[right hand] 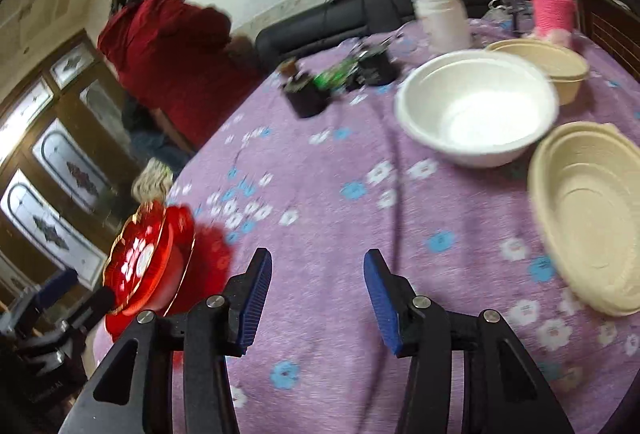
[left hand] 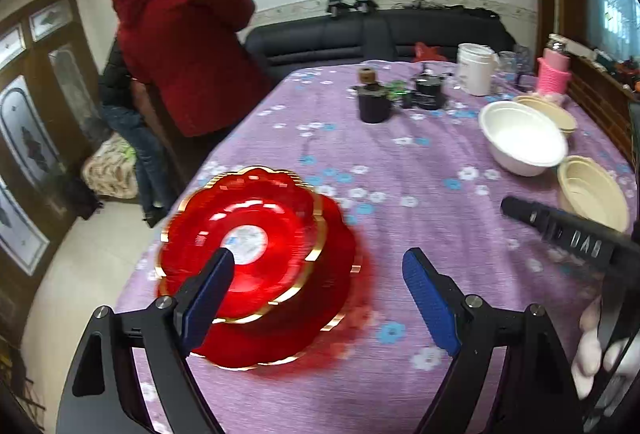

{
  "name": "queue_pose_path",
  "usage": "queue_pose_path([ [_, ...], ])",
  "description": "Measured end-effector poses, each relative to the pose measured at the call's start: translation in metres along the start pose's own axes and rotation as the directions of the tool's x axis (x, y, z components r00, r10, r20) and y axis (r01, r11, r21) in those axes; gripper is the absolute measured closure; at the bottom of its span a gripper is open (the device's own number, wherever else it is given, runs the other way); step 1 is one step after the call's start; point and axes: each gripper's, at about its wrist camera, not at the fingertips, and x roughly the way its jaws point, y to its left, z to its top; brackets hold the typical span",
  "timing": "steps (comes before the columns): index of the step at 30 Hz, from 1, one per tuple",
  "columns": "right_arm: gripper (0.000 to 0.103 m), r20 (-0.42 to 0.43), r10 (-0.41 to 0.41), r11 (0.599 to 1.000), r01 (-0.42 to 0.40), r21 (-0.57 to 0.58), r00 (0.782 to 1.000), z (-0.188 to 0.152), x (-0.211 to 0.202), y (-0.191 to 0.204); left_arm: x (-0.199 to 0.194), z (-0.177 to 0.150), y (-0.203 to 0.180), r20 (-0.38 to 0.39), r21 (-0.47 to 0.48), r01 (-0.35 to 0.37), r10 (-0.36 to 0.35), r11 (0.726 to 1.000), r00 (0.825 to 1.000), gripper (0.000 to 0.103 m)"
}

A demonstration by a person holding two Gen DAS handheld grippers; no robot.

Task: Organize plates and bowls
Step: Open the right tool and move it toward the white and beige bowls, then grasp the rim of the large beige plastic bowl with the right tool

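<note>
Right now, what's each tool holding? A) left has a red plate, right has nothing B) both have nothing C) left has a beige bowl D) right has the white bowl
B: the left tool and right tool are open, nothing between their fingers; the red plates sit stacked on the table.

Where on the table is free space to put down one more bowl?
Free cloth lies between the red plates and the white bowl, ahead of the open right gripper. It is crowded at the far end, around the dark jars, the white tub and the beige bowls.
</note>
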Motion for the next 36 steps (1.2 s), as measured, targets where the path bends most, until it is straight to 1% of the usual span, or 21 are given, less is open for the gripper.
queue_pose_path([
  [2,0.051,0.045,-0.013,1.000,0.012,0.025,0.999,0.007,-0.018,-0.017,-0.002,0.000,-0.006,0.008,-0.012,0.038,-0.038,0.999,0.999,0.017],
  [4,0.051,0.112,-0.059,0.997,0.053,0.060,0.992,0.017,-0.043,-0.041,-0.002,0.000,-0.012,0.012,-0.012,0.065,-0.065,0.998,0.998,0.017],
  [7,0.044,0.178,-0.145,0.985,0.125,0.117,0.973,0.026,-0.074,-0.076,0.002,-0.001,-0.024,0.004,-0.008,0.111,-0.111,0.994,0.994,0.017],
  [10,0.044,0.216,-0.259,0.956,0.217,0.200,0.941,0.028,-0.098,-0.118,0.008,-0.004,-0.036,-0.017,0.002,0.143,-0.142,0.990,0.990,0.017],
  [11,0.044,0.223,-0.299,0.941,0.249,0.228,0.928,0.027,-0.104,-0.131,0.009,-0.005,-0.040,-0.022,0.005,0.152,-0.152,0.988,0.988,0.017],
  [14,0.044,0.232,-0.422,0.888,0.349,0.299,0.876,0.022,-0.113,-0.164,0.012,-0.007,-0.050,-0.045,0.014,0.175,-0.174,0.985,0.984,0.017],
  [15,0.044,0.223,-0.450,0.872,0.372,0.316,0.865,0.019,-0.112,-0.174,0.014,-0.008,-0.052,-0.052,0.016,0.179,-0.178,0.984,0.983,0.017],
  [16,0.044,0.210,-0.453,0.867,0.373,0.331,0.866,0.019,-0.109,-0.181,0.015,-0.008,-0.054,-0.059,0.017,0.182,-0.181,0.983,0.982,0.017],
  [17,0.044,0.190,-0.442,0.866,0.362,0.344,0.877,0.017,-0.105,-0.188,0.016,-0.008,-0.056,-0.067,0.017,0.185,-0.183,0.983,0.981,0.017],
  [19,0.045,0.135,-0.382,0.882,0.317,0.349,0.914,0.015,-0.091,-0.197,0.019,-0.008,-0.059,-0.081,0.004,0.201,-0.200,0.980,0.976,0.017],
  [20,0.055,0.104,-0.329,0.898,0.277,0.343,0.939,0.014,-0.082,-0.199,0.019,-0.008,-0.060,-0.084,-0.004,0.210,-0.210,0.978,0.974,0.017],
  [21,0.066,0.088,-0.299,0.906,0.253,0.338,0.950,0.014,-0.077,-0.197,0.020,-0.007,-0.060,-0.088,-0.016,0.225,-0.225,0.974,0.970,0.018],
  [22,0.084,0.071,-0.281,0.912,0.243,0.330,0.957,0.012,-0.073,-0.196,0.021,-0.007,-0.061,-0.090,-0.025,0.235,-0.237,0.972,0.967,0.018],
  [23,0.087,0.055,-0.255,0.925,0.227,0.306,0.965,0.012,-0.069,-0.191,0.021,-0.007,-0.061,-0.093,-0.038,0.251,-0.253,0.967,0.963,0.018],
  [24,0.088,0.051,-0.230,0.936,0.206,0.286,0.972,0.010,-0.066,-0.184,0.023,-0.006,-0.062,-0.096,-0.051,0.267,-0.271,0.962,0.958,0.018],
  [26,0.090,0.042,-0.171,0.960,0.157,0.232,0.984,0.009,-0.061,-0.170,0.026,-0.006,-0.066,-0.101,-0.053,0.280,-0.284,0.958,0.953,0.018],
  [29,0.090,0.012,-0.104,0.987,0.102,0.128,0.995,0.004,-0.053,-0.144,0.035,-0.006,-0.075,-0.115,-0.046,0.283,-0.286,0.958,0.951,0.018],
  [31,0.090,-0.028,-0.053,0.996,0.054,0.072,0.998,-0.003,-0.043,-0.130,0.043,-0.007,-0.083,-0.139,-0.045,0.298,-0.301,0.954,0.944,0.018],
  [33,0.090,-0.055,-0.040,0.999,0.041,0.023,0.998,-0.006,-0.033,-0.118,0.052,-0.008,-0.086,-0.157,-0.055,0.314,-0.319,0.948,0.935,0.018],
  [36,0.090,-0.076,-0.023,1.000,0.023,-0.002,0.997,-0.012,-0.027,-0.110,0.065,-0.011,-0.094,-0.191,-0.071,0.345,-0.352,0.936,0.916,0.018],
])
